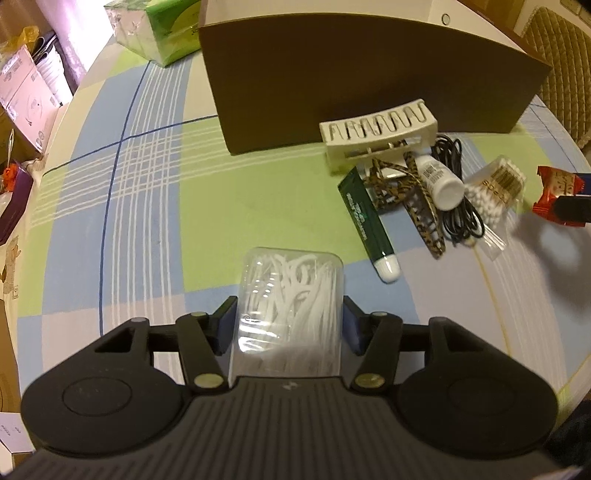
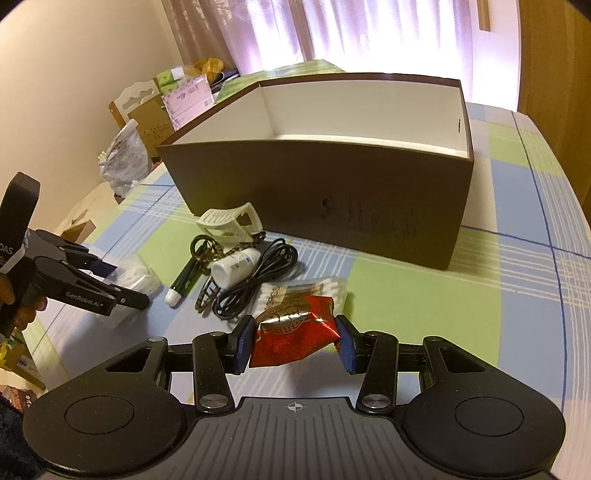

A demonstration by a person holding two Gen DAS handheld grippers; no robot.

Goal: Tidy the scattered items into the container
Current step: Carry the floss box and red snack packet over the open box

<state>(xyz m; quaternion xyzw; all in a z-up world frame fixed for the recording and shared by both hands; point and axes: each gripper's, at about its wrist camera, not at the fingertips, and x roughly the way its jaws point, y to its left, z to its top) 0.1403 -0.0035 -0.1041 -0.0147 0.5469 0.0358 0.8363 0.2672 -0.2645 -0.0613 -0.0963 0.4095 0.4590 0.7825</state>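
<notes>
My left gripper [image 1: 290, 325] is shut on a clear box of white floss picks [image 1: 291, 295], held over the checked tablecloth. Ahead stands the brown container [image 1: 369, 92]. At its foot lie a cream hair claw [image 1: 376, 133], a green tube [image 1: 365, 221], leopard-print clips [image 1: 406, 192], a white bottle [image 1: 443, 181], a black cable [image 1: 458, 214] and a bag of cotton swabs [image 1: 495, 192]. In the right wrist view my right gripper [image 2: 293, 343] is shut on a red foil packet [image 2: 295, 332], just in front of the swabs [image 2: 306, 291]. The container [image 2: 332, 192] is open-topped and white inside; its floor is hidden. The left gripper [image 2: 110, 284] shows at the left.
A green tissue pack [image 1: 159, 29] sits left of the container. A padded chair [image 1: 557, 74] stands past the table's right edge. Cartons and bags [image 2: 155, 110] crowd the floor beyond the table's far left side. A person's hand [image 2: 22, 310] holds the left gripper's handle.
</notes>
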